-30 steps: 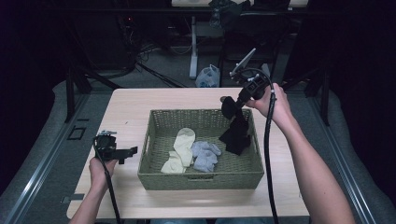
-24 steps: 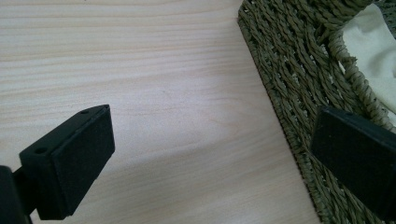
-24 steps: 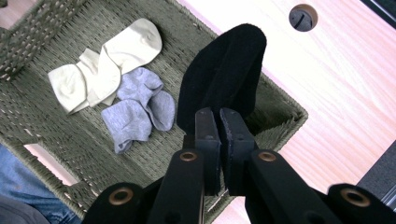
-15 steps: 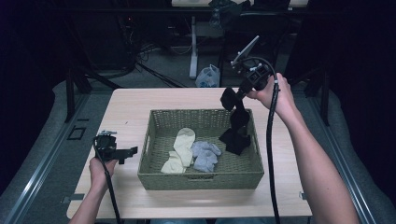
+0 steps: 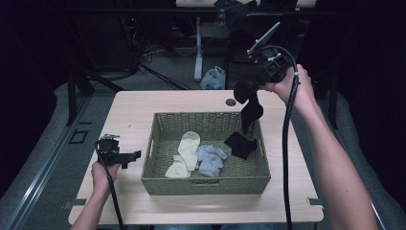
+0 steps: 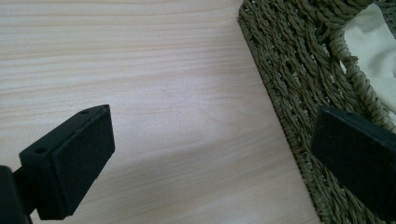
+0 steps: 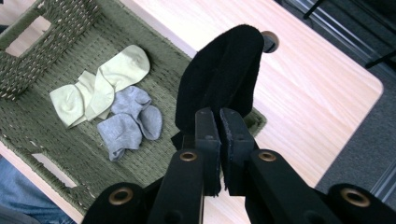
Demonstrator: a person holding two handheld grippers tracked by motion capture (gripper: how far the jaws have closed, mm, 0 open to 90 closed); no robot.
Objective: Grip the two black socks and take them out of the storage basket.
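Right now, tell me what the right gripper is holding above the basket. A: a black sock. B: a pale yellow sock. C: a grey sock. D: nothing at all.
A: the right gripper has its jaws shut on a black sock that hangs down over the basket, while the grey socks and pale yellow socks lie inside it.

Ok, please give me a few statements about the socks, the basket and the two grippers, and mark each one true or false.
1. The right gripper is shut on a black sock. True.
2. The basket is made of clear plastic. False: it is woven and olive green.
3. Pale yellow socks and grey socks lie in the basket. True.
4. The left gripper holds a grey sock. False: its jaws are open over the table, beside the basket.
5. A second black sock lies in the basket. True.
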